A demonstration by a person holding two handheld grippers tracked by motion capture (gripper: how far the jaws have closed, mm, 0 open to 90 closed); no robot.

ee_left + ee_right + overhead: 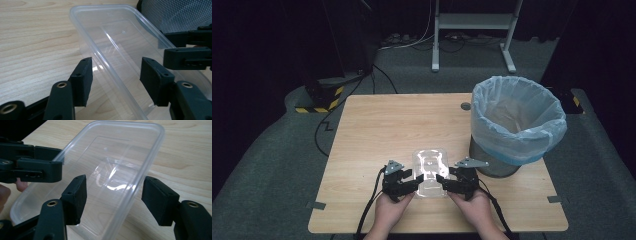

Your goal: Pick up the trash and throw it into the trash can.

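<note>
A clear, empty plastic container (430,170) lies near the front middle of the wooden table (377,130). My left gripper (414,183) stands at its left side and my right gripper (443,181) at its right. In the left gripper view the left gripper (116,75) is open, its jaws straddling the container's (120,35) long rim with a gap on both sides. In the right gripper view the right gripper (115,195) is open too, with the opposite wall of the container (107,167) between its pads, untouched. Each gripper view shows the other gripper's jaws across the container.
A mesh waste bin (518,146) lined with a pale blue bag stands at the table's right, close behind my right hand. A small grey disc (466,106) sits in the tabletop at the back. A white metal stand (472,22) is on the floor beyond.
</note>
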